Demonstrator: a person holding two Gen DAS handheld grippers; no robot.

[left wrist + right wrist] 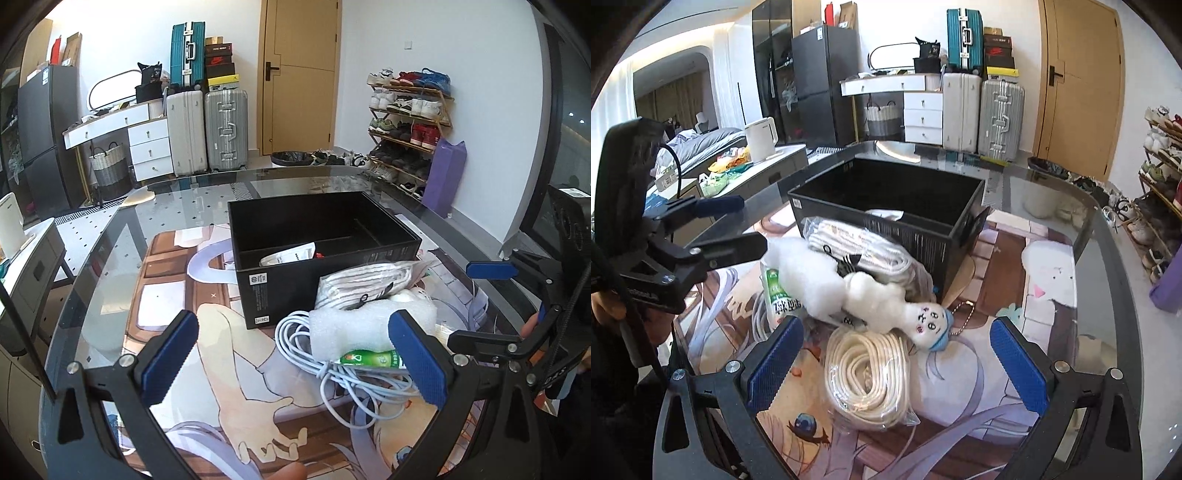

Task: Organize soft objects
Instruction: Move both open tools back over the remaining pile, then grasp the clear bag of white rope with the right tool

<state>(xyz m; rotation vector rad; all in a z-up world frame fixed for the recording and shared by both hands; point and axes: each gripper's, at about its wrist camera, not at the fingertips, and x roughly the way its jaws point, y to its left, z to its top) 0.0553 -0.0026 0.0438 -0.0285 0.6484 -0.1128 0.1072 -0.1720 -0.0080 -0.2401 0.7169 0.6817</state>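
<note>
Both grippers, left gripper (pixel 295 360) and right gripper (pixel 897 363), are hanging wide open, holding nothing. Mid-frame, the plush toy (pixel 886 301) is lying beside the black box (pixel 886 206).

White walls; wooden door (pixel 299 74); suitcases (pixel 207 133); shoe rack (pixel 410 125); black fridge (pixel 820 85).

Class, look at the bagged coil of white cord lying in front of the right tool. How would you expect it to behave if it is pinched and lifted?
The bagged coil of white cord would probably sag, since its loops lie loose and uneven. Its clear glossy wrapper may slip between the right tool pads. It looks bulky rather than fragile, so a firm pinch should do no harm.
</note>
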